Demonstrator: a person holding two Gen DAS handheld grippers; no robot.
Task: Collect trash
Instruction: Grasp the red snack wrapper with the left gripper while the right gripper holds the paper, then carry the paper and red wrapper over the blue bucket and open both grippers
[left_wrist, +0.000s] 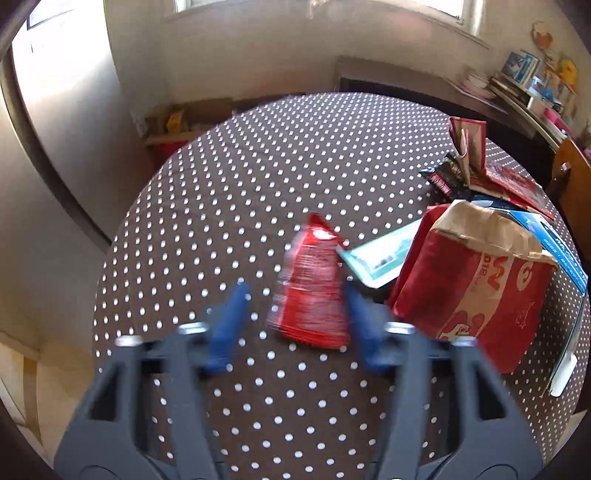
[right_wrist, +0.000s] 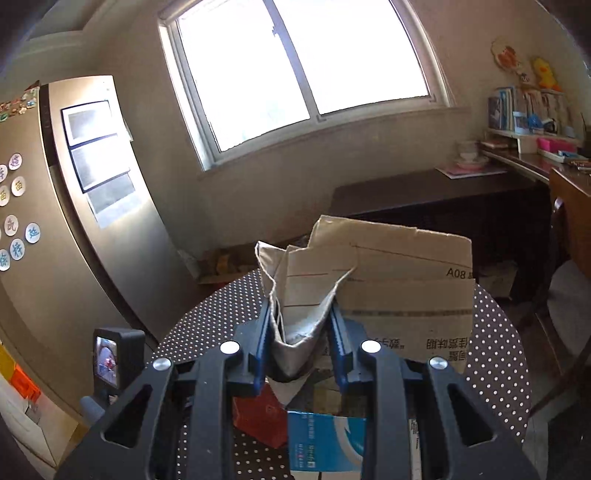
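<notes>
The right gripper (right_wrist: 300, 332) pinches a folded paper bag (right_wrist: 299, 295) at centre — cardboard (right_wrist: 406, 291) at three o'clock, blue box (right_wrist: 325, 443) at six, on the dotted counter (right_wrist: 491, 350).

Daylight pours through the window (right_wrist: 295, 70), blown out to pure white. The refrigerator (right_wrist: 107, 206) side catches a soft sheen. Fisheye curvature bends the walls and darkens the corners. In the left wrist view the red wrapper (left_wrist: 310, 284) and blue fingers (left_wrist: 231, 325) smear with motion blur.
</notes>
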